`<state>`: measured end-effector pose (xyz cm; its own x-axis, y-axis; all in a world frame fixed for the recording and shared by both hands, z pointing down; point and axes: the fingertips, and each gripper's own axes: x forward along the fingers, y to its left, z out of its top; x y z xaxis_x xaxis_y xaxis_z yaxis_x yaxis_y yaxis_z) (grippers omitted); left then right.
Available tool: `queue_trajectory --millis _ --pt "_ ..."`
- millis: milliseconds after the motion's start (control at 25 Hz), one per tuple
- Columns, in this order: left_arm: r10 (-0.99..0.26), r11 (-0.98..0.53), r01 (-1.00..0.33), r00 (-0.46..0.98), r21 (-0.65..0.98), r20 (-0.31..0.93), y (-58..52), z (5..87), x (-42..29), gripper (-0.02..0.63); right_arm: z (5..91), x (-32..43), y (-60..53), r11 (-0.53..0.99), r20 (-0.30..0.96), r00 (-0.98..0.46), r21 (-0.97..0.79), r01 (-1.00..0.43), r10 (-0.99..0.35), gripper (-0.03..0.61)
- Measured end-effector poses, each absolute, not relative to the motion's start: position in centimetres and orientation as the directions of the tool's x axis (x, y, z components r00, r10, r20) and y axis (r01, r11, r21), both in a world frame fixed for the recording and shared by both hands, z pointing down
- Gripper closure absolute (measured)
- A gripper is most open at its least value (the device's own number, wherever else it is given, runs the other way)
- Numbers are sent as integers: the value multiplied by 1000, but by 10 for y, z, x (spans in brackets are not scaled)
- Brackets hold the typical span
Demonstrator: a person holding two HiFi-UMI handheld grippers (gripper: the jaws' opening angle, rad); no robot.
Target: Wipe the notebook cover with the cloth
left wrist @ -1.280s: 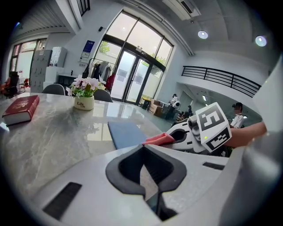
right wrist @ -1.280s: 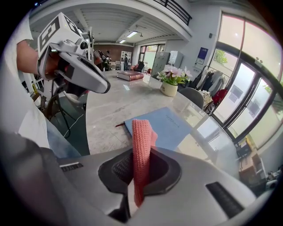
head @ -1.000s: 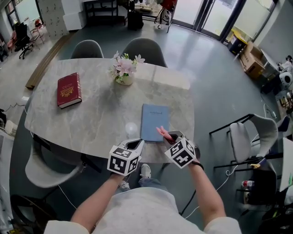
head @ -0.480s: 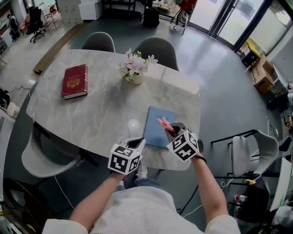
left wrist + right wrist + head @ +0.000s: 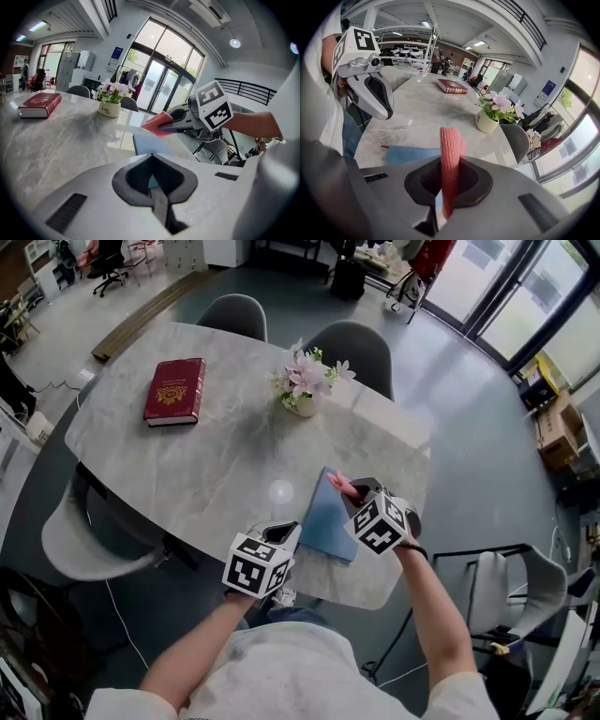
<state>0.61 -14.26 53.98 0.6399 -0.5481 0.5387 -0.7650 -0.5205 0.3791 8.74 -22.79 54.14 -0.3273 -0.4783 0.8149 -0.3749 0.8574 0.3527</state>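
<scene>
A blue notebook (image 5: 323, 526) lies flat near the table's front edge, in front of me. My right gripper (image 5: 349, 491) is shut on a folded pink cloth (image 5: 338, 486) and holds it over the notebook's far right part, slightly above the cover. In the right gripper view the cloth (image 5: 450, 152) stands upright between the jaws, with the notebook (image 5: 410, 153) beneath. My left gripper (image 5: 285, 532) sits at the notebook's near left corner, shut with nothing in it. From the left gripper view I see the cloth (image 5: 156, 123) and the notebook (image 5: 149, 144).
A red book (image 5: 174, 390) lies at the table's far left. A small pot of pink flowers (image 5: 305, 390) stands at the far middle of the marble table (image 5: 216, 465). Grey chairs (image 5: 352, 345) stand behind the table, another chair (image 5: 94, 540) at my left.
My right gripper has carried the cloth from the notebook's near right corner toward its far end. The left gripper has stayed by the near edge. My head has shifted.
</scene>
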Motion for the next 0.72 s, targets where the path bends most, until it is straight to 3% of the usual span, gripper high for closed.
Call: queue_trajectory --millis 720 --pt "-617 -396 -834 551 384 562 -163 554 -13 607 608 67 -279 913 898 -197 408 35 -394 565"
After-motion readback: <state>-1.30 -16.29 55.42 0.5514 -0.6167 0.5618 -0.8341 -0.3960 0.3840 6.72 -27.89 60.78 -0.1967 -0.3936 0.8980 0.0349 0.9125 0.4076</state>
